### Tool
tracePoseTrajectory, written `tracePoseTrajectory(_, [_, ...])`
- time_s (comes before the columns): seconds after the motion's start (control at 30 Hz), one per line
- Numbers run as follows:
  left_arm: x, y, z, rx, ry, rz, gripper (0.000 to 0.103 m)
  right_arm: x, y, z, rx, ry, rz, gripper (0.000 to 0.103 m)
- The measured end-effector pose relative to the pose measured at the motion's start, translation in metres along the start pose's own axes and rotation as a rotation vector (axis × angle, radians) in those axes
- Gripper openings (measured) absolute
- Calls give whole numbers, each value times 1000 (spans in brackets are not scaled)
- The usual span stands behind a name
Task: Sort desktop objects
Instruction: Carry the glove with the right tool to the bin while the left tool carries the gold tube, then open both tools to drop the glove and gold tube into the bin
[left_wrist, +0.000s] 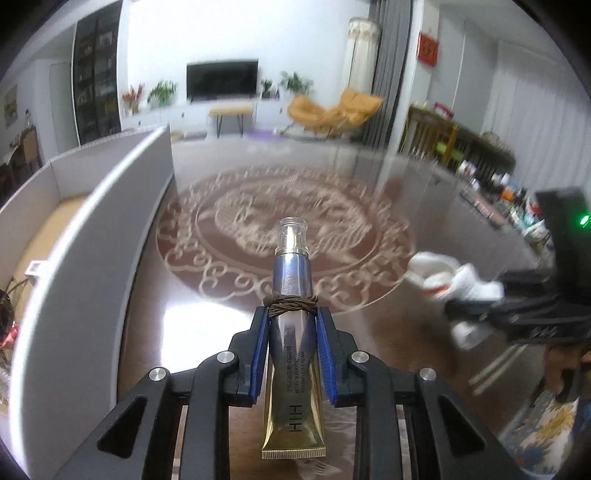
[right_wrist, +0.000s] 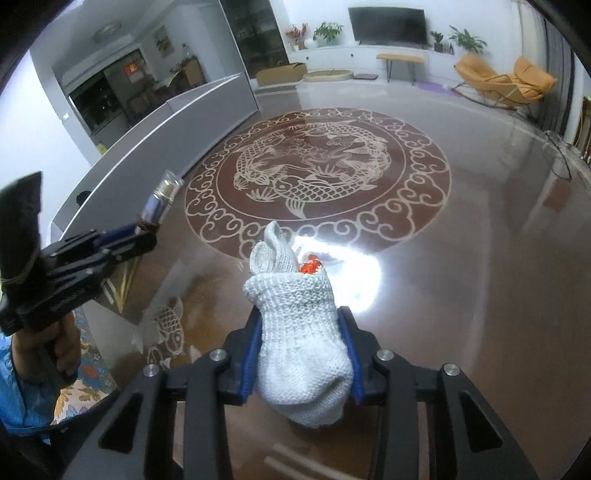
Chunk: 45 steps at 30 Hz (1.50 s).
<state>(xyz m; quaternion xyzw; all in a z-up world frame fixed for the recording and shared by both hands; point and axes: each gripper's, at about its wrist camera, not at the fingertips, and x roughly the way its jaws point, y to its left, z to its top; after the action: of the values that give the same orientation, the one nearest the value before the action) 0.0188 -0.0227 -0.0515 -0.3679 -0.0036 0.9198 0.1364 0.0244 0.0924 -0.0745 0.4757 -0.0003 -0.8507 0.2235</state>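
Holding one item per gripper above the tabletop.
Left gripper jaws pinched a cream tube; right gripper, at three o'clock, pinched a knit glove.

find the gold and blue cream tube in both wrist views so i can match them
Left wrist: cream tube bottom centre, clamped in the left gripper.
Right wrist: same tube at left, clear cap pointing up-right.
Shared landmark: the round fish medallion on the table.
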Motion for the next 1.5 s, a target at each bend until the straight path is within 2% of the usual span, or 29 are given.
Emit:
tracePoseTrajectory(0.17, [-41,0,10,-38,-106,-23,25,-14,12,3,-5,-33,-4,39])
tracePoseTrajectory(0.33, [-81,18,29,-101,-180,-46,25,-20,34,23,-41,-66,1,39])
tracePoseTrajectory(0.53, [-126,66,54,-191,-241,-48,25,-29,72,61,-77,-102,57,39])
tracePoseTrajectory(0.7, [-157,131,67,-240,-241,27,25,-32,128,109,-130,-133,148,39])
tracePoseTrajectory(0.8, [-165,178,67,-247,-197,126,25,-24,174,140,-176,-141,222,39])
tracePoseTrajectory(0.93, [-148,233,64,-297,-85,190,25,2,245,169,-248,-101,310,39])
tracePoseTrajectory(1.1, [-97,290,55,-344,105,242,26,66,314,181,-347,11,311,40])
tracePoseTrajectory(1.13, [-79,300,52,-356,176,262,27,85,325,180,-362,41,315,43])
tracePoseTrajectory(1.17, [-69,306,52,-366,216,278,30,103,333,178,-384,75,307,47])
tracePoseTrajectory(1.2, [-62,309,52,-377,242,295,35,118,340,177,-407,108,295,62])
tracePoseTrajectory(1.23, [-59,314,50,-397,258,310,53,130,345,175,-430,127,277,78])
tracePoseTrajectory(1.27, [-60,317,47,-419,257,323,74,136,347,175,-444,124,263,81])
tracePoseTrajectory(1.33, [-72,314,43,-426,206,339,86,134,344,177,-435,103,272,83])
tracePoseTrajectory(1.4, [-79,308,42,-411,179,366,89,126,335,182,-410,89,277,90])
tracePoseTrajectory(1.43, [-82,302,43,-404,170,389,90,122,330,187,-405,86,264,95])
tracePoseTrajectory(1.5, [-89,295,46,-407,140,422,90,112,322,195,-402,93,219,97])
